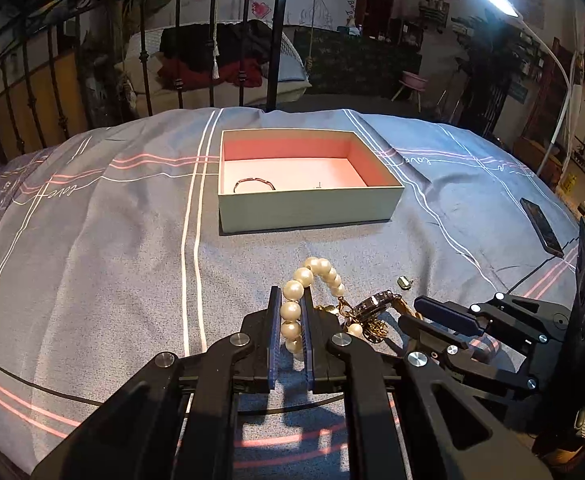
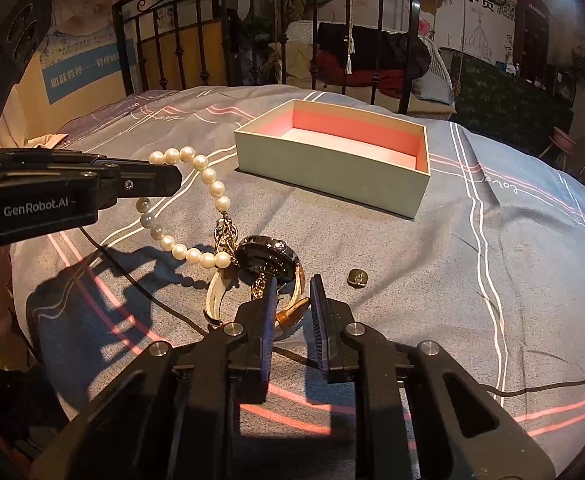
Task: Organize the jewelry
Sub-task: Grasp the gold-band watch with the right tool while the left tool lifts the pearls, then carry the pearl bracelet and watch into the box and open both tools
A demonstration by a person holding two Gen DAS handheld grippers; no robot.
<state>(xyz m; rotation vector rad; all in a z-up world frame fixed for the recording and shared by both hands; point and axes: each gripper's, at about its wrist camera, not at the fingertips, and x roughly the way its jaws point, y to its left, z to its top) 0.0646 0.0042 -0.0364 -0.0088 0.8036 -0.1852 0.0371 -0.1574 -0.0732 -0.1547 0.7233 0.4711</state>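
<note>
Between the left gripper point(image 1: 291, 312) pads, the pearl bracelet point(image 1: 292, 312) sits clamped

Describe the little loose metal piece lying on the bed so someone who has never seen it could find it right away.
Start at the open box with the pink lining on the grey striped bedspread. Come toward the camera to the watch tangled with the pearl bracelet. The small metal piece lies alone just right of the watch, touching nothing: a tiny dark, squarish bit, unlike the chained jewelry beside it.
</note>
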